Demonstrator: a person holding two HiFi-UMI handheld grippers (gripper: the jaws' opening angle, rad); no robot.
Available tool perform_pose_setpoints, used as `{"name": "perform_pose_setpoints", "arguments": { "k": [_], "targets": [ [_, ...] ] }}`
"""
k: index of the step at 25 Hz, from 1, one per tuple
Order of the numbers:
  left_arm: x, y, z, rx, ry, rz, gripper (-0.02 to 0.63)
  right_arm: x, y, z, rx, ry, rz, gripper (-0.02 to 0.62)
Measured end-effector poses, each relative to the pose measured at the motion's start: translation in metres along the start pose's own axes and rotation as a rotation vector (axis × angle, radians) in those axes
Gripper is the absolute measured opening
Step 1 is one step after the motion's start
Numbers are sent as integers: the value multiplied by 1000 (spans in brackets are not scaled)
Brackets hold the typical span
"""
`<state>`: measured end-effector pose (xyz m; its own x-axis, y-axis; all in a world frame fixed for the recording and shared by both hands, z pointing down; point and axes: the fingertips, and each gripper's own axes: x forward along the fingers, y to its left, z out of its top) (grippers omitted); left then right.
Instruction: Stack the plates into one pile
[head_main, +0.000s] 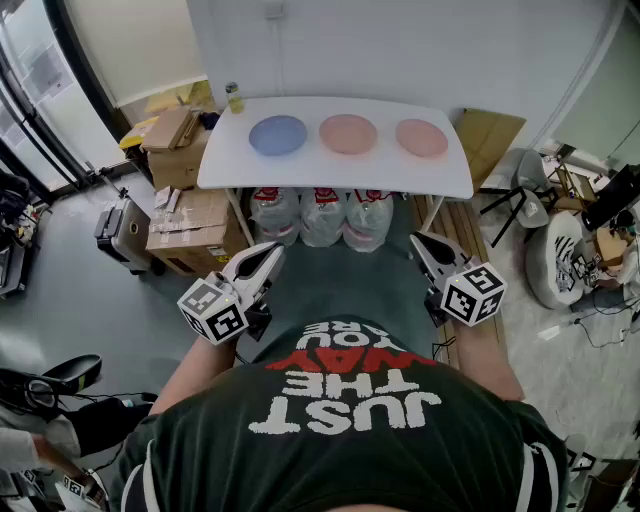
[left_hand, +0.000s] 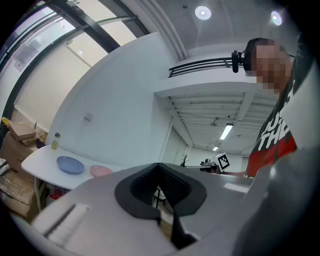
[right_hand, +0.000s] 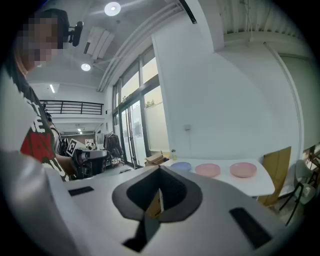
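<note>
A blue plate lies on the white tabletop, toward its left edge. The first pink plate lies in the middle. The second pink plate lies toward the right edge. They make one row, each a little apart from the next, and none is on top of another.

A small bottle stands at the far left corner of the tabletop. Big water jugs sit under the tabletop. Cardboard boxes are piled on the floor beside its left end.

The person stands back from the near edge of the tabletop and holds both tools in front of the chest, well apart from the plates. The left tool has its jaws closed together, with nothing between them. The right tool is closed too and holds nothing. Both tools point toward the tabletop.
</note>
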<state>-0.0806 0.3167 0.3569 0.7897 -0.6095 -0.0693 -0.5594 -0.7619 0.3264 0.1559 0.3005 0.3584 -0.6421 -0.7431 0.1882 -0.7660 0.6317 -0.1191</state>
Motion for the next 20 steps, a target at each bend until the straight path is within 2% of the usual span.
{"name": "perform_pose_setpoints", "arguments": {
  "k": [8, 20],
  "targets": [
    [16, -7, -1, 13, 13, -2, 6, -5, -11, 2, -11, -7, 14, 3],
    [57, -30, -7, 32, 30, 6, 7, -30, -50, 5, 5, -34, 7, 5]
  ]
}}
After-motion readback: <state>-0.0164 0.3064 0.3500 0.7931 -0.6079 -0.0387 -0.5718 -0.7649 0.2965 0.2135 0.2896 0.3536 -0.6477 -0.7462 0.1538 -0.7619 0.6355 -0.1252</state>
